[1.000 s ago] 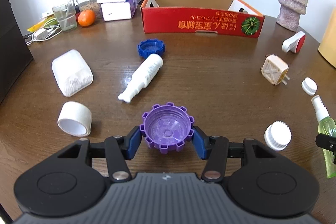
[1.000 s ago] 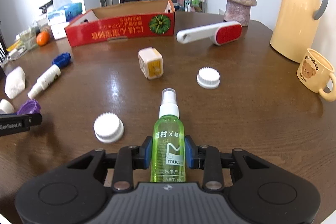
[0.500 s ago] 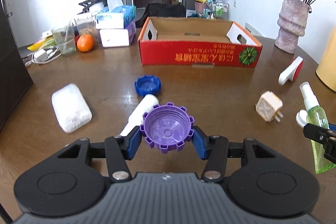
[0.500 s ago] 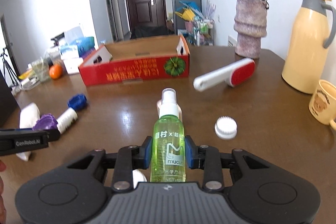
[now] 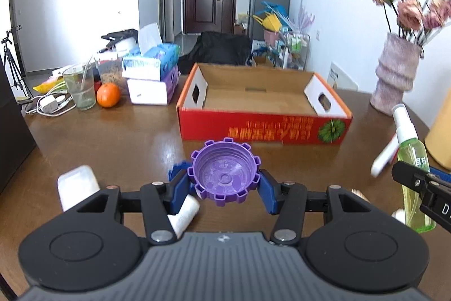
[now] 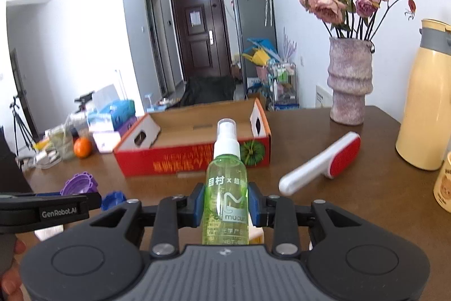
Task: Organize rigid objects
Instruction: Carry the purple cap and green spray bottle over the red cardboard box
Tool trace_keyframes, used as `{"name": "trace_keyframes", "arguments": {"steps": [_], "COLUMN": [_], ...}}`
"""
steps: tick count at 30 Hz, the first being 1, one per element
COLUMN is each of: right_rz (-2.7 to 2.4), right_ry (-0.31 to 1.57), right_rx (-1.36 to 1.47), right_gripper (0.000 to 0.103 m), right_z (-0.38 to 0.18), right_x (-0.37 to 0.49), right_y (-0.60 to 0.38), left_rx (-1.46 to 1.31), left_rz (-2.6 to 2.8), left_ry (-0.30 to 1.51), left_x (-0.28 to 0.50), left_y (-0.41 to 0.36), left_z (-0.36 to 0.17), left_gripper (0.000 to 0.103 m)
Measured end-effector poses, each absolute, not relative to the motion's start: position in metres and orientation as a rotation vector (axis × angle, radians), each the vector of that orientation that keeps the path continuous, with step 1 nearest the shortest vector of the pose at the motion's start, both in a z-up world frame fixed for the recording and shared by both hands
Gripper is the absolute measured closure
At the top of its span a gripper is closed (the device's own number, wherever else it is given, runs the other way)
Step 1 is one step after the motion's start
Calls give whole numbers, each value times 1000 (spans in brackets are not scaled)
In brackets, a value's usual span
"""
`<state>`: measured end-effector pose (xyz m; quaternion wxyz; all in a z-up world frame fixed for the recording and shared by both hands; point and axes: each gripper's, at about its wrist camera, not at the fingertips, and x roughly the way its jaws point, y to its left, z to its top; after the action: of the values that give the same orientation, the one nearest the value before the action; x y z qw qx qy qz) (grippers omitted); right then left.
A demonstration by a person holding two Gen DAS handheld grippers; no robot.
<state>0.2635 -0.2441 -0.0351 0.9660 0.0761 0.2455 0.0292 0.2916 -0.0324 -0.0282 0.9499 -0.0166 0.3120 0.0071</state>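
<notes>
Lifted well clear of the table since 1 second ago, both loads now riding high and facing the red cardboard box, which has drawn much nearer in both views. Left gripper closed on the purple cap, blue pads pressing its notched rim from 2 sides, hollow side up. Right gripper clamped around the green spray bottle at its labelled body, white nozzle pointing toward the box. Left behind below: blue cap, white bottle, white packet, lint brush.

Carrying step, by the look of it: 2 rigid items in transit, nothing yet inside the box, whose brown floor shows bare. Next, probably forward over the near red wall, then down before letting go. Worth watching: bottle longer than the cap and likely to roll once released, so better laid low and along the floor. Enough room for both side by side.
</notes>
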Motion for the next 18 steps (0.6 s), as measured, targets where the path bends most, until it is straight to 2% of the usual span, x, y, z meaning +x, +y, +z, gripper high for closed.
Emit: {"name": "trace_keyframes", "arguments": {"steps": [18], "right_rz": [83], "right_ry": [416], "right_rx": [175], "right_gripper": [73], "right_z": [-29], "right_x": [360], "right_y": [-237], "left_rx": [-87], "left_rz": [92], "left_ry": [581], "left_x": [386], "left_y": [-42], "left_z": [-20], "left_gripper": [50]}}
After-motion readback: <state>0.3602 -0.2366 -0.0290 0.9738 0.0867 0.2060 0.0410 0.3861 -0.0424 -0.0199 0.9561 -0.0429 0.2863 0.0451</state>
